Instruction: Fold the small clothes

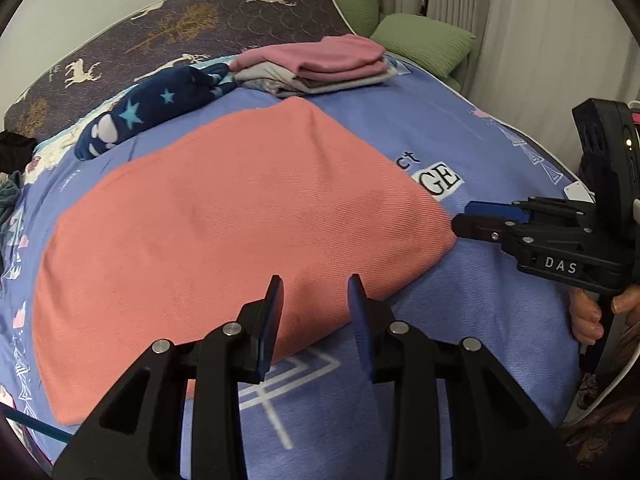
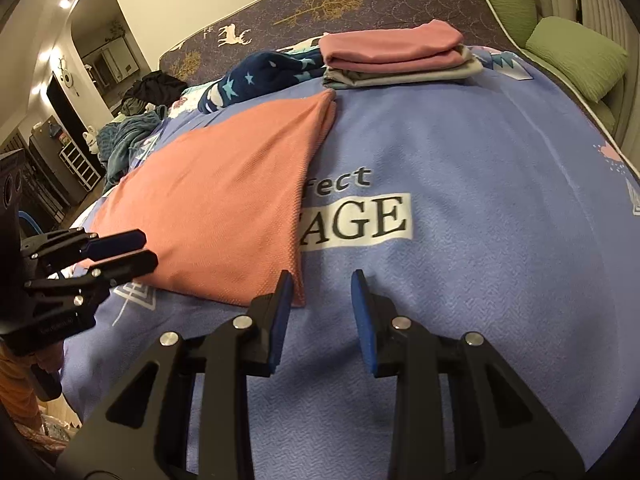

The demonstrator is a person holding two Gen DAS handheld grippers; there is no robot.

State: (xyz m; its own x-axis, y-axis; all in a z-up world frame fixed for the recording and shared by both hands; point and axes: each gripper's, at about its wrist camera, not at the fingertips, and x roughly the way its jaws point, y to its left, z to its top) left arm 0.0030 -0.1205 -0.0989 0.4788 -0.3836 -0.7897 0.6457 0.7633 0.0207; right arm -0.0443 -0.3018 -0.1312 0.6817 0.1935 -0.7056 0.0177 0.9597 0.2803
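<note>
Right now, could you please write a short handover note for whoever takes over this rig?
Left gripper: open, empty, at the near edge of the salmon cloth.
Right gripper: open, empty, at the cloth's near right corner.
The cloth lies flat on the blue bedspread, apparently folded once.
Done: the folded stack at the far side.
Left: finish folding the cloth, then probably stack it.

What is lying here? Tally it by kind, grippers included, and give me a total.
Coral cloth, spread flat: 1
Folded stack: 1
Navy starred piece: 1
Green pillows: 2
Grippers: 2, the left gripper and the right gripper, both open
Total: 7
</note>
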